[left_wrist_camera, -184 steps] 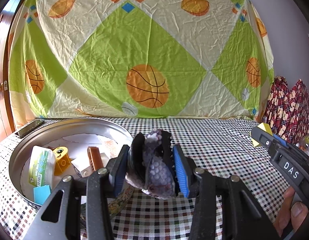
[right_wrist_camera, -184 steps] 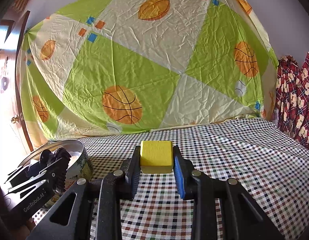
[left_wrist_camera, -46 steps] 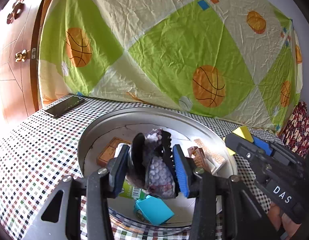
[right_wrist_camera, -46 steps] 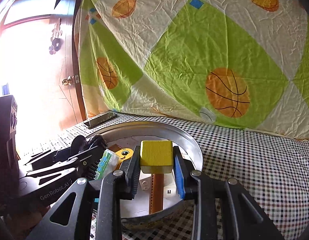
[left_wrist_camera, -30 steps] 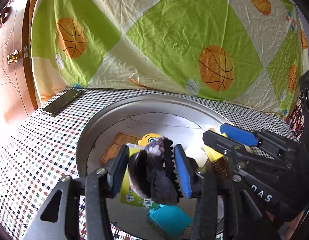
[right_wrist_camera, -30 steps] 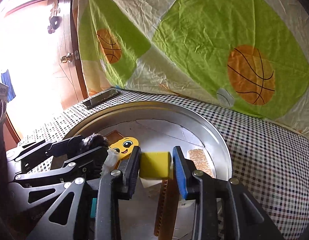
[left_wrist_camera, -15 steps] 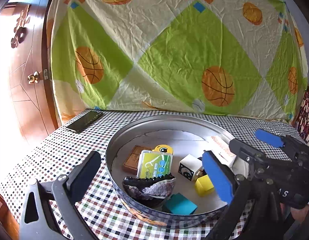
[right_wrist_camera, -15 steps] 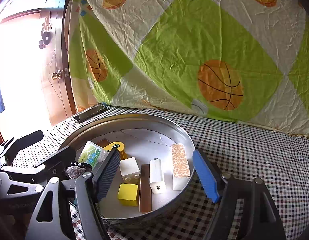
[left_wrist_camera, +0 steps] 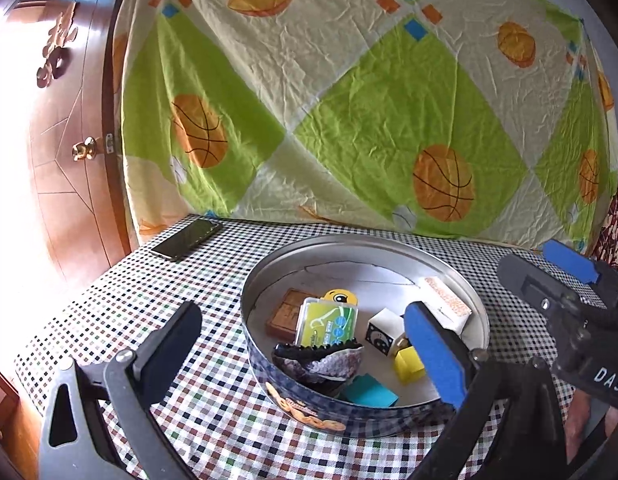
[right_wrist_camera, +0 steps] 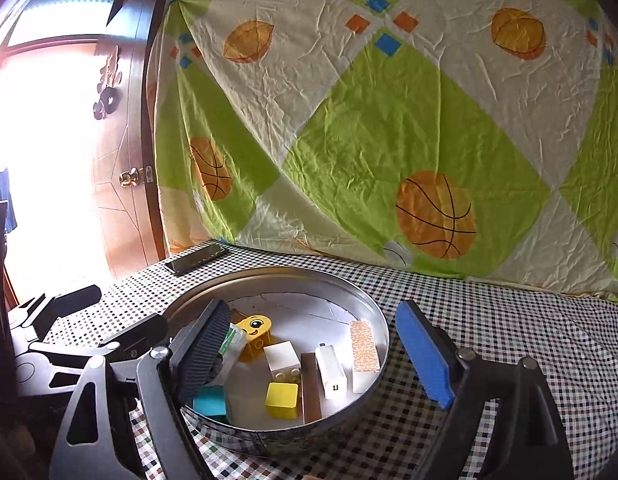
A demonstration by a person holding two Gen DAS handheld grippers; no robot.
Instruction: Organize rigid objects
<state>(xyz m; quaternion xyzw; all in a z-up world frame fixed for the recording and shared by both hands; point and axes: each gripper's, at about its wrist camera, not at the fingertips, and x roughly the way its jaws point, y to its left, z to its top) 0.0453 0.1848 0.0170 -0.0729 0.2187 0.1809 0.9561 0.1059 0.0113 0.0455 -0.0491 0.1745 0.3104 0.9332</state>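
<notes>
Evidently both deposits are made: the left gripper (left_wrist_camera: 309, 344) and right gripper (right_wrist_camera: 317, 348) stand wide-jawed and empty above the round tin (left_wrist_camera: 389, 242), where the hair claw clip (left_wrist_camera: 319, 362) and yellow block (right_wrist_camera: 282, 399) lie among other items.

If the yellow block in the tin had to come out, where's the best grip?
Probably from straight above, closing on two opposite flat side faces of the yellow block. It sits flat on the tin floor, with the brown bar close beside it.
</notes>
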